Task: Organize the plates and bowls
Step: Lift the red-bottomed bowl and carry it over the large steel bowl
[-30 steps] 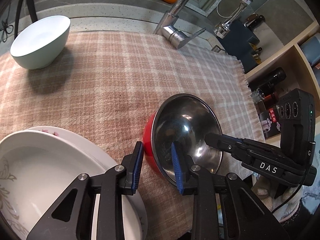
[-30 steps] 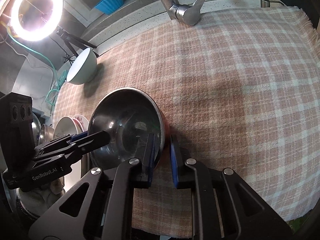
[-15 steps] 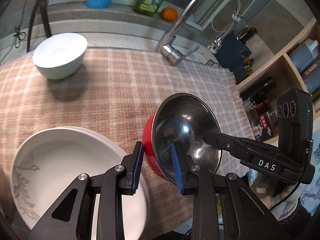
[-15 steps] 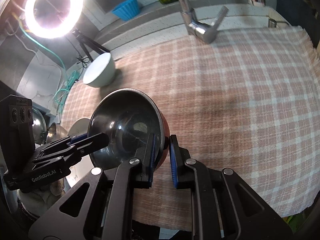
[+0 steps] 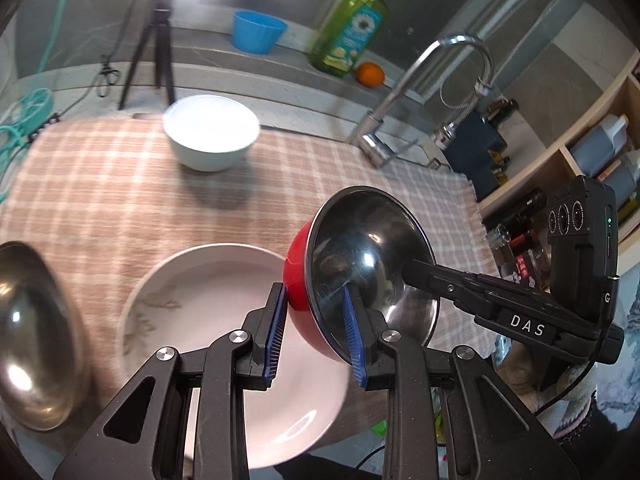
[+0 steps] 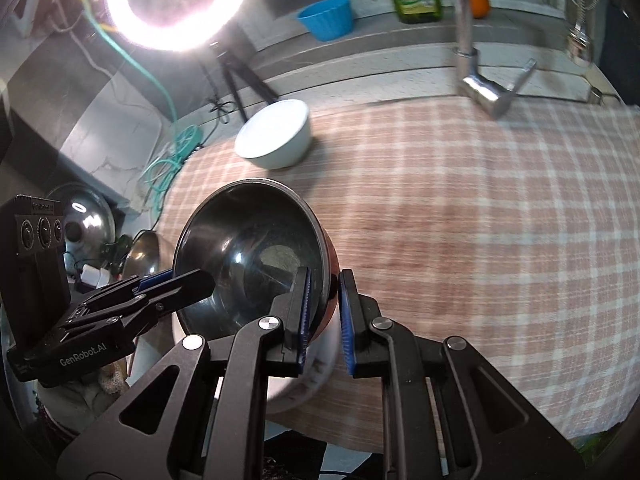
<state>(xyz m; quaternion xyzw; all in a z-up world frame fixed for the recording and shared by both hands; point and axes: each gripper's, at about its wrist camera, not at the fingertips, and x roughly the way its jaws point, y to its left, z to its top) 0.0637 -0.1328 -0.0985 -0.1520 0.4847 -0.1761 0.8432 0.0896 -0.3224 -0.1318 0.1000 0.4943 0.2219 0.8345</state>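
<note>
Plainly, at the far left edge of the left wrist view sits a shiny steel bowl (image 5: 38, 344), and just right of it a wide white plate (image 5: 224, 312) with a faint leaf pattern lies on the checked cloth (image 5: 100, 200) that covers the tabletop. Higher up, left of centre, a pale bowl (image 5: 211, 136) stands upright on the cloth, well apart from the plate. Behind it on the ledge are a blue cup (image 5: 259, 31), a green soap bottle (image 5: 352, 28) and an orange (image 5: 371, 74), with the tap (image 5: 424, 92) to the right.

Right of centre, the red bowl with a steel inside (image 5: 360, 264) is tilted on edge above the plate's right side, clear of the cloth. The left tongs (image 5: 316, 336) are clenched on its near rim, one blue pad on the red outside, the other on the steel inside. From the right, the right tongs (image 5: 416, 270) reach onto the opposite rim.

In the right wrist view the left tongs (image 6: 182, 282) come in from the lower left, the red bowl (image 6: 252, 260) sits left of centre, and the right tongs (image 6: 324, 316) pinch its rim between the blue pads, nearly closed. The pale bowl (image 6: 276, 140) is up the frame beneath the ring light (image 6: 178, 4)
</note>
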